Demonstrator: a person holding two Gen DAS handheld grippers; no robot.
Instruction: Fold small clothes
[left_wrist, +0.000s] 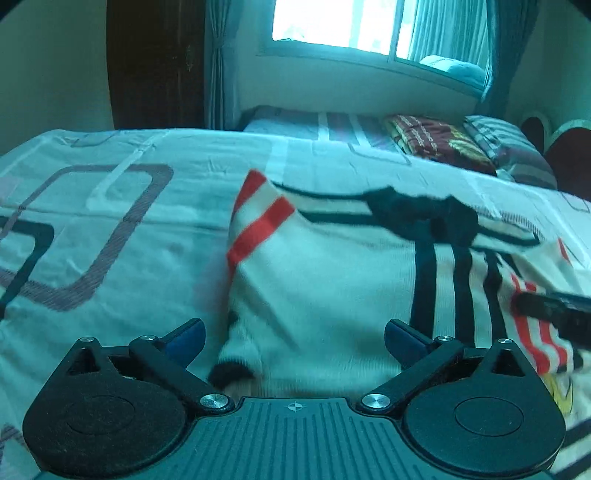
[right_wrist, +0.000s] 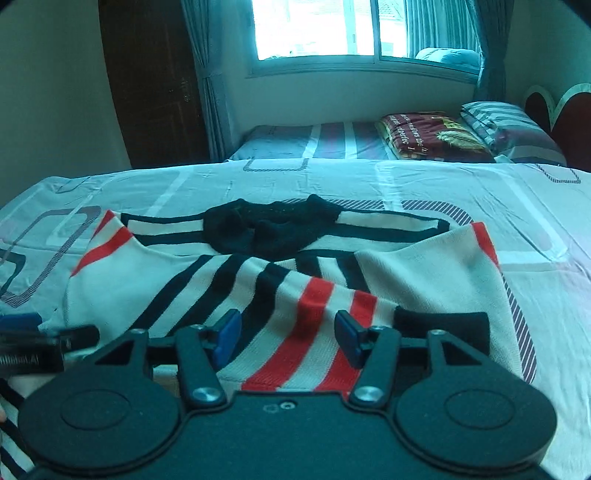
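Note:
A small white knit sweater (right_wrist: 406, 269) with black and red stripes and a black collar (right_wrist: 269, 227) lies on the bed, its sleeves folded across the body. It also shows in the left wrist view (left_wrist: 325, 288). My left gripper (left_wrist: 294, 341) is open over the sweater's left side, above a black cuff (left_wrist: 231, 373). My right gripper (right_wrist: 288, 338) is open, its fingers either side of the red-striped sleeve (right_wrist: 317, 332); a black cuff (right_wrist: 443, 328) lies just right of it. The right gripper's tip shows at the right edge of the left wrist view (left_wrist: 554, 310).
The bed sheet (right_wrist: 424, 184) is pale with rounded-rectangle prints. Behind it stands a second bed (right_wrist: 332, 142) with a folded dark red blanket (right_wrist: 428, 134) and a striped pillow (right_wrist: 506, 127). A window (right_wrist: 317, 29), curtains and a dark door (right_wrist: 155, 81) are at the back.

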